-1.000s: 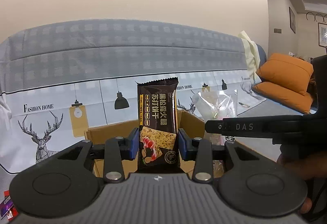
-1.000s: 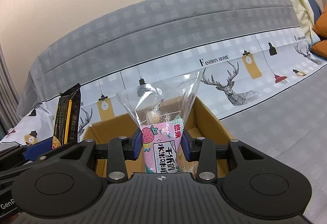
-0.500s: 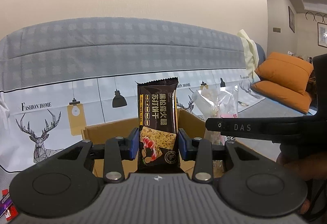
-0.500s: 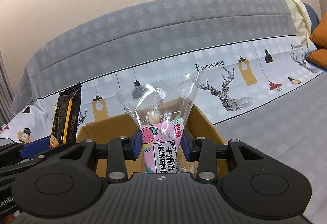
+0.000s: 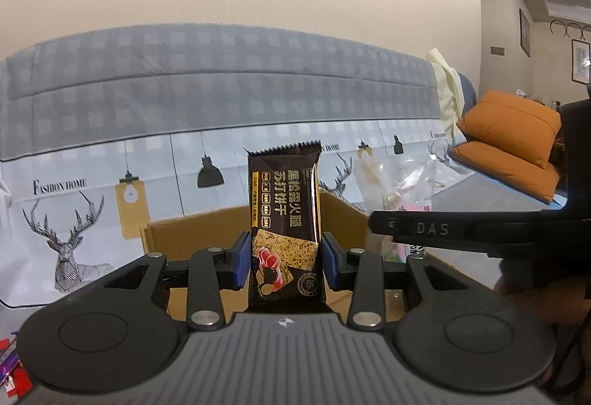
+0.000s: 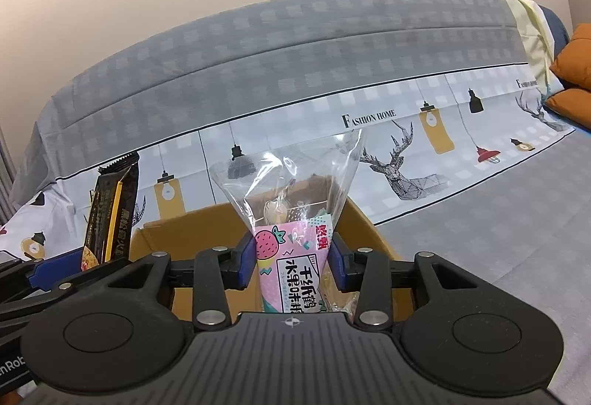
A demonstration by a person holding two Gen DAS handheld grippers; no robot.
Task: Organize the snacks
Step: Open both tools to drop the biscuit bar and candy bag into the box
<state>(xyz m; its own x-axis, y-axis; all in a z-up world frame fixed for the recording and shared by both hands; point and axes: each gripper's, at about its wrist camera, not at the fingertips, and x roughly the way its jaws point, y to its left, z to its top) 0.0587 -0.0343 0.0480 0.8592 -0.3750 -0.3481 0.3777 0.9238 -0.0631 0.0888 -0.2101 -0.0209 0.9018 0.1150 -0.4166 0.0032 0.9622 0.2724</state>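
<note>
A dark cracker packet (image 5: 284, 205) stands upright between the blue pads of my left gripper (image 5: 284, 257), which is shut on it, though its jaws are starting to open. A clear candy bag with a pink strawberry label (image 6: 291, 257) stands upright in my right gripper (image 6: 291, 268). Those jaws are opening, and the pads still touch the bag's sides. Both packets hang over an open cardboard box (image 5: 192, 235) on the sofa seat. In the right wrist view the cracker packet (image 6: 110, 216) is at the left, over the box (image 6: 192, 231). In the left wrist view the candy bag (image 5: 402, 191) is at the right.
Behind the box rises a sofa back under a grey checked cover (image 5: 221, 80) printed with deer and lamps. Orange cushions (image 5: 509, 139) lie at the far right. A few red and purple wrappers (image 5: 9, 364) show at the lower left edge. A person's hand (image 5: 535, 298) holds the right gripper.
The right gripper's pads stand slightly wider around the candy bag. Both packets stay upright over the box, and neither hand has visibly shifted.
</note>
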